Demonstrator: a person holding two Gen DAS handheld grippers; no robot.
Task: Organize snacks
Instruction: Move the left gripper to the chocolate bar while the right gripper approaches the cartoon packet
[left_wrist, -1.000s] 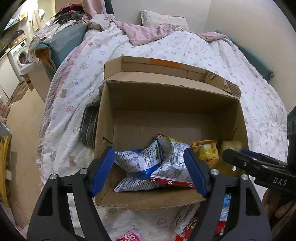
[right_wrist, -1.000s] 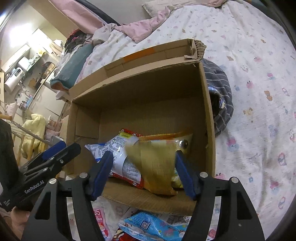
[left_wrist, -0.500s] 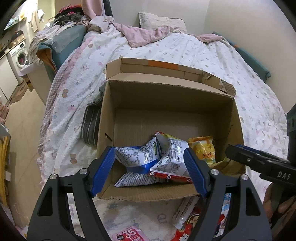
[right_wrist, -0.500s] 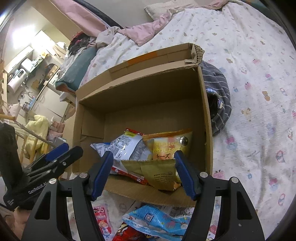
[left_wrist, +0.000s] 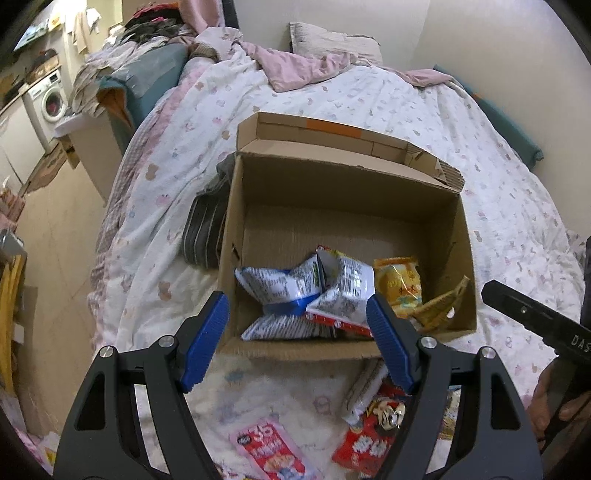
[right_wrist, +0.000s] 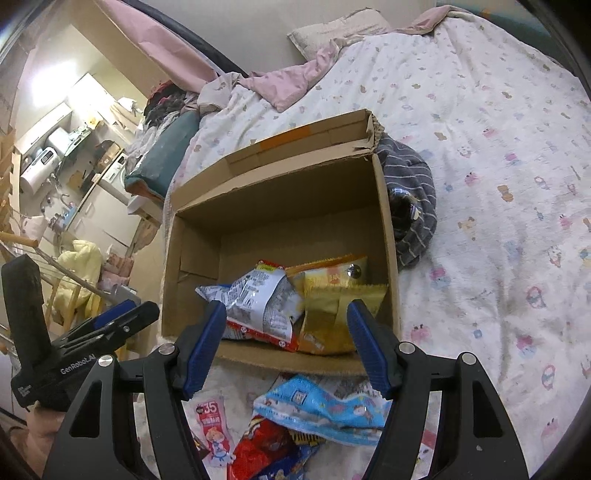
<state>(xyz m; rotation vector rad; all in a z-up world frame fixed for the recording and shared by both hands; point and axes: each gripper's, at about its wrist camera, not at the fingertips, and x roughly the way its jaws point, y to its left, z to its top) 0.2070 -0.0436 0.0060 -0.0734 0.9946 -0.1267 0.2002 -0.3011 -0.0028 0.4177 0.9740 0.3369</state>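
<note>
Hazard: your left gripper (left_wrist: 297, 330) and right gripper (right_wrist: 286, 338), fingers spread empty, may snag the box (right_wrist: 388, 236) lip fetching bed packets (right_wrist: 321, 410).

An open cardboard box (left_wrist: 343, 221) sits on the bed, holding crumpled white-and-blue snack bags (left_wrist: 291, 291) and yellow packets (right_wrist: 332, 295) along its near wall. More packets lie loose before it: a pink one (left_wrist: 273, 450), a red one (left_wrist: 369, 435), a light-blue one (right_wrist: 325, 410).
</note>
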